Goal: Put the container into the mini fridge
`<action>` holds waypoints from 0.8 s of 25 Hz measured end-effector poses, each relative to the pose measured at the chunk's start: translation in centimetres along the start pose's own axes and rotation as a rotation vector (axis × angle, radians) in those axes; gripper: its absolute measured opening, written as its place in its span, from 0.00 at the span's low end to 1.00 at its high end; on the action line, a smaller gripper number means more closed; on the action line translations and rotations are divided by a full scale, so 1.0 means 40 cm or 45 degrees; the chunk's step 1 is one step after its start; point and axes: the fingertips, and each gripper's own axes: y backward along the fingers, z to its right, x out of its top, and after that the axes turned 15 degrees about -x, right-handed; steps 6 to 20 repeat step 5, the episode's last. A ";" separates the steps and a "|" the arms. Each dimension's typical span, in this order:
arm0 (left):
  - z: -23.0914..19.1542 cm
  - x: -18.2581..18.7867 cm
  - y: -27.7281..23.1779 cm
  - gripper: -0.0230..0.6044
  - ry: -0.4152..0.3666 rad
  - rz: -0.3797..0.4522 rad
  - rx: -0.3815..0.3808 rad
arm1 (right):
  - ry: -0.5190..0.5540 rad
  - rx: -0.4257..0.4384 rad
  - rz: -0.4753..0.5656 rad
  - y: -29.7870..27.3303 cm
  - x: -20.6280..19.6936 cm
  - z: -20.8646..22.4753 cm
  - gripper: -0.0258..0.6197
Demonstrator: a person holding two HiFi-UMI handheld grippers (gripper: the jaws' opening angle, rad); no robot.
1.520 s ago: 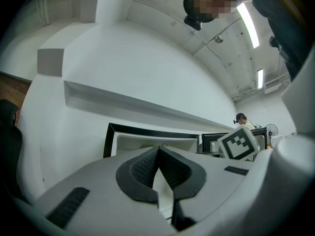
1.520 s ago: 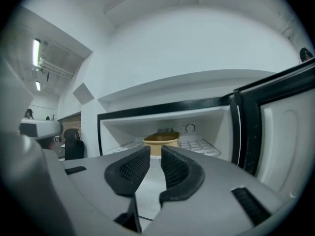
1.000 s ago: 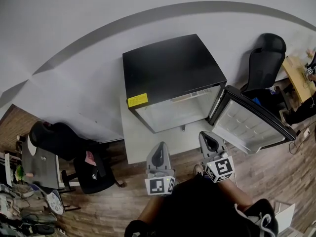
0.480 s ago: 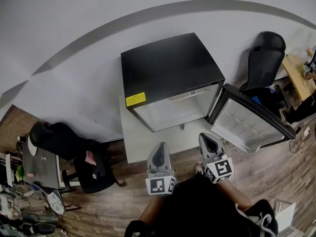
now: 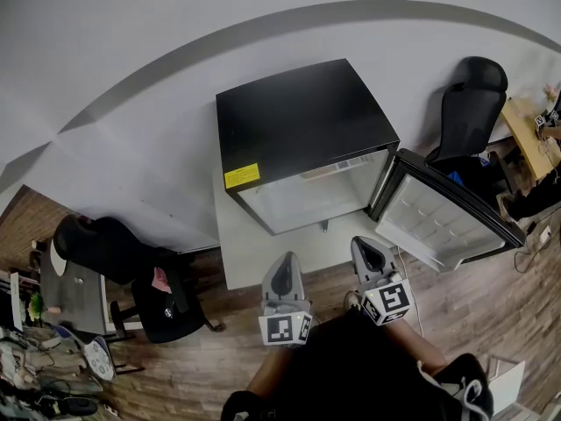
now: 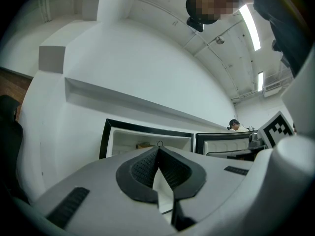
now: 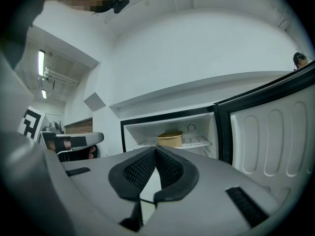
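The black mini fridge stands on a white base with its door swung open to the right. In the right gripper view a tan round container sits on the wire shelf inside the fridge. The left gripper view shows only a sliver of the container in the fridge opening. My left gripper and right gripper hover side by side in front of the fridge, both pointing at it. The left gripper and the right gripper are each shut with nothing between the pads.
The open door fills the right of the right gripper view. A black office chair stands behind the door, near a wooden desk. More black chairs and a cluttered table are at the left. A white wall runs behind the fridge.
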 end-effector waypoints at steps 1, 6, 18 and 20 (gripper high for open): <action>0.000 0.000 0.000 0.07 -0.001 -0.002 0.000 | 0.002 -0.001 -0.001 0.000 -0.001 0.000 0.06; -0.001 -0.002 -0.002 0.07 -0.002 -0.002 0.001 | 0.001 -0.008 -0.006 -0.003 -0.004 0.002 0.06; -0.001 -0.002 -0.002 0.07 -0.002 -0.002 0.001 | 0.001 -0.008 -0.006 -0.003 -0.004 0.002 0.06; -0.001 -0.002 -0.002 0.07 -0.002 -0.002 0.001 | 0.001 -0.008 -0.006 -0.003 -0.004 0.002 0.06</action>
